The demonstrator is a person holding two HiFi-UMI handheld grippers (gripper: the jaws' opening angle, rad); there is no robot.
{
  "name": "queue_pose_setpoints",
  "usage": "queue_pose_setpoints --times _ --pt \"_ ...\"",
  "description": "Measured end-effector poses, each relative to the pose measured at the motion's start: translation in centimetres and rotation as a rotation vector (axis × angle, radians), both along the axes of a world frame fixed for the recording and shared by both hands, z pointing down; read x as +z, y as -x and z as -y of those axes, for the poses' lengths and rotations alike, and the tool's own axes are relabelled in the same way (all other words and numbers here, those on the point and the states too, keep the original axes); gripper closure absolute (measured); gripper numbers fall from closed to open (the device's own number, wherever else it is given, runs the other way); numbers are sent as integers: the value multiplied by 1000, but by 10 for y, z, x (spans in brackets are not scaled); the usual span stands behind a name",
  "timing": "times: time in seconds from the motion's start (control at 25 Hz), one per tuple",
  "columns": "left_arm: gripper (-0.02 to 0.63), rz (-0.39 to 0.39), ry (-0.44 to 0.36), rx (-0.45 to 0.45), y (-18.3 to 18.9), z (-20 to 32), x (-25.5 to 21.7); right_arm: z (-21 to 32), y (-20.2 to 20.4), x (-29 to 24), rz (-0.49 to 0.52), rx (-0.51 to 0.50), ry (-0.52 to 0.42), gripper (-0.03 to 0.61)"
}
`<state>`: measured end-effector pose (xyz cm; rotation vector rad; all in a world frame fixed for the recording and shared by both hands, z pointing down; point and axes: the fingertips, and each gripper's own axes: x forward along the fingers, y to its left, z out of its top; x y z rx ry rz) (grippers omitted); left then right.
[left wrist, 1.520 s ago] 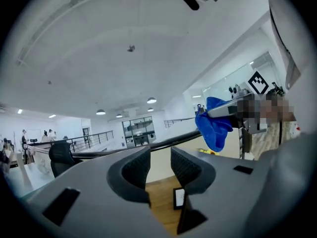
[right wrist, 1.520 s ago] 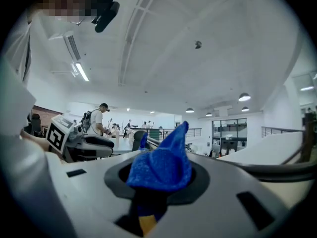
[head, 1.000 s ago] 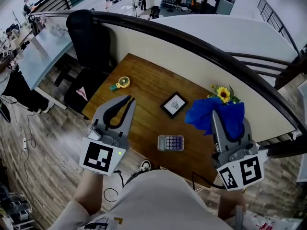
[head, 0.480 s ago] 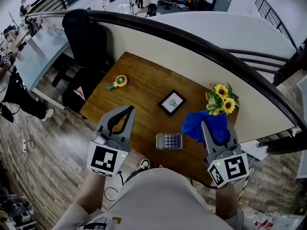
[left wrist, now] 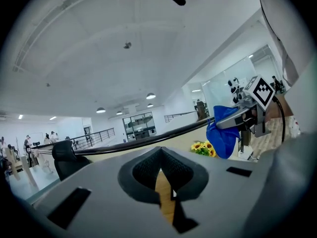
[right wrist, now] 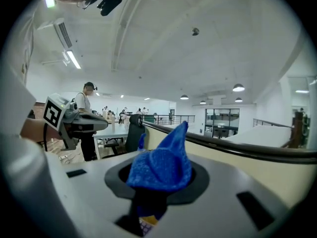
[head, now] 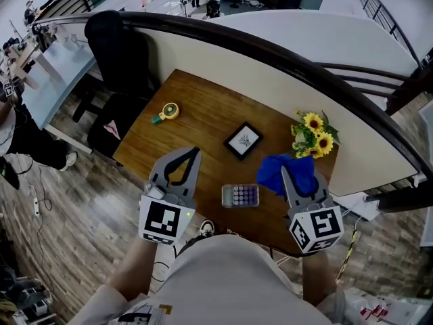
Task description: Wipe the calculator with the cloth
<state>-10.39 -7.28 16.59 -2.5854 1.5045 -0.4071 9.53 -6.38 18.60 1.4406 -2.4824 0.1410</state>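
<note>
Both grippers have descended. The right gripper clamps the blue cloth just right of the calculator. The left gripper is fully closed and empty.

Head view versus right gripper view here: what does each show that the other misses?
Only the head view shows the framed picture, the yellow tape measure and the sunflowers on the wooden table. Only the right gripper view shows the ceiling lamps. Both show the blue cloth clamped in the right gripper, the left gripper and the black chair.
</note>
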Motion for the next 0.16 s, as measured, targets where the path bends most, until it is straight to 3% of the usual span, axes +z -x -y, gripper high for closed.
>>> queue_pose_setpoints --times 0.16 --pt "611 -7 22 -5 4 -1 4 -1 3 -2 0 -12 4 471"
